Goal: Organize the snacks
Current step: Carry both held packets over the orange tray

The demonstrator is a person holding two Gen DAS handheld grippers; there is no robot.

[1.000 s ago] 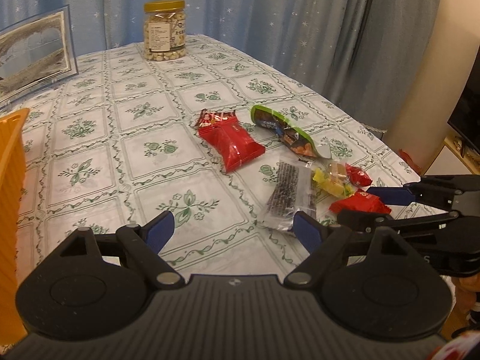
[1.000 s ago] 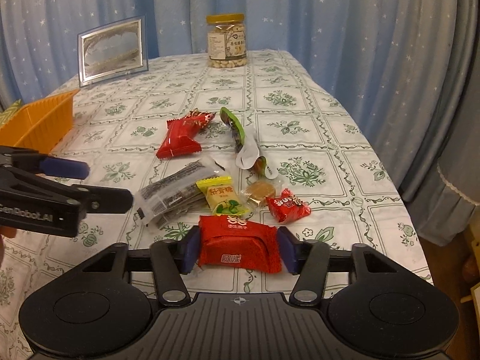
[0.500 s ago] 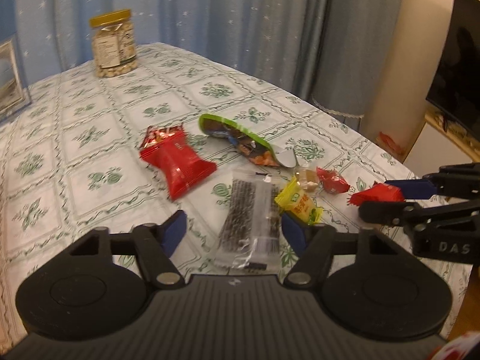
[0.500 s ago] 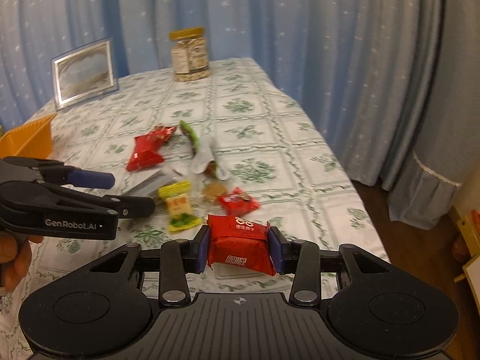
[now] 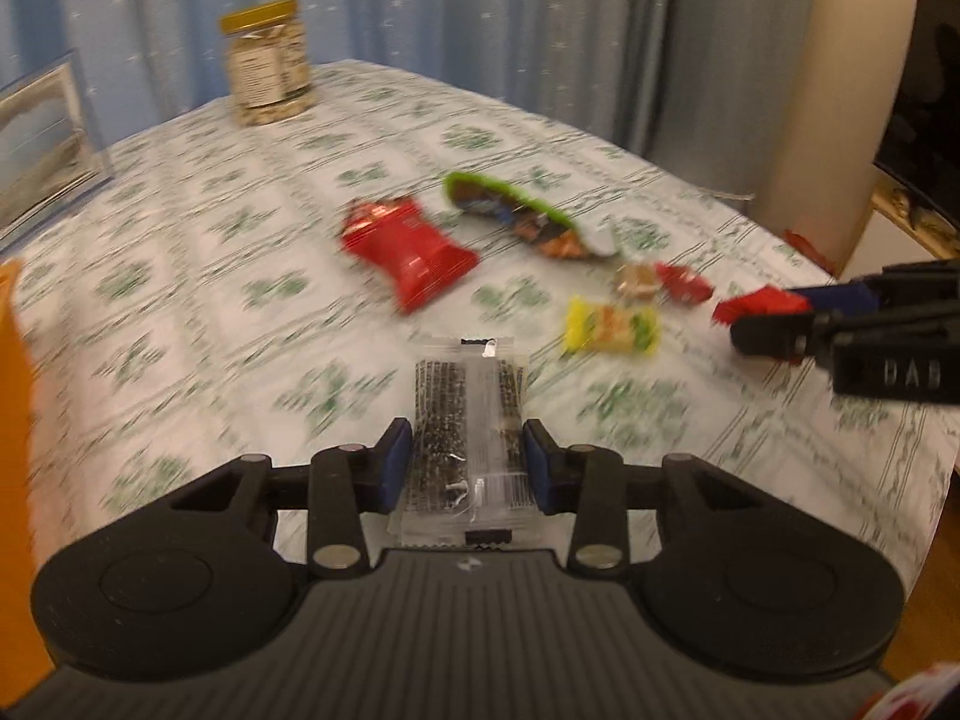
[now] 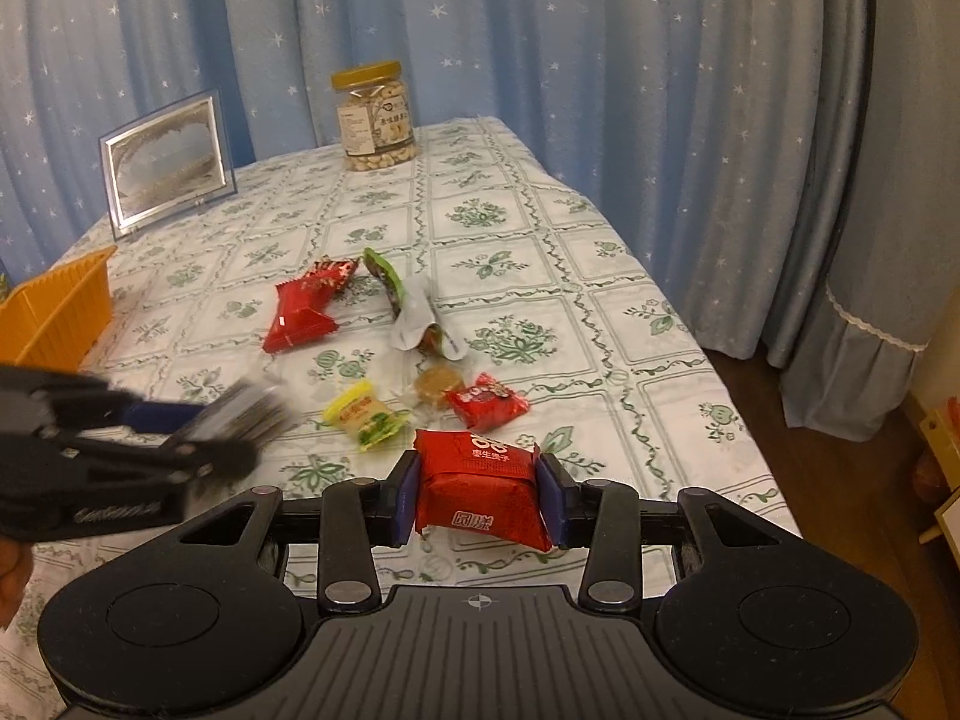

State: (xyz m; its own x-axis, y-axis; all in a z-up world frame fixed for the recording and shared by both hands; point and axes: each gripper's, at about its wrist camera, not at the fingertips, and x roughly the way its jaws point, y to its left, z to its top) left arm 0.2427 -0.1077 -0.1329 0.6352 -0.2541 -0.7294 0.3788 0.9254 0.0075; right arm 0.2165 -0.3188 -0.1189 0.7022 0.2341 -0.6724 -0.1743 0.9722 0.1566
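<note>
A clear packet of dark bars point(image 5: 468, 396) sits between the blue pads of my left gripper point(image 5: 468, 462), whose jaws are closing and press on its sides. The right wrist view shows the same gripper point(image 6: 210, 438) blurred at the left, holding that packet above the tablecloth. My right gripper point(image 6: 480, 492) is shut on a red packet point(image 6: 480, 480), held over the table's near edge. On the cloth lie a large red packet point(image 6: 303, 312), a green packet point(image 6: 390, 282), a yellow candy point(image 6: 363, 414), a brown candy point(image 6: 438, 384) and a small red candy point(image 6: 489, 408).
An orange basket point(image 6: 60, 306) stands at the left side of the table. A nut jar point(image 6: 375, 117) and a picture frame point(image 6: 165, 165) stand at the back. Blue curtains hang behind; the table edge point(image 6: 690, 324) drops off on the right.
My left gripper swung over the clear packet and its jaws closed from wide apart onto it. The right gripper kept its hold on the red packet and rose a little.
</note>
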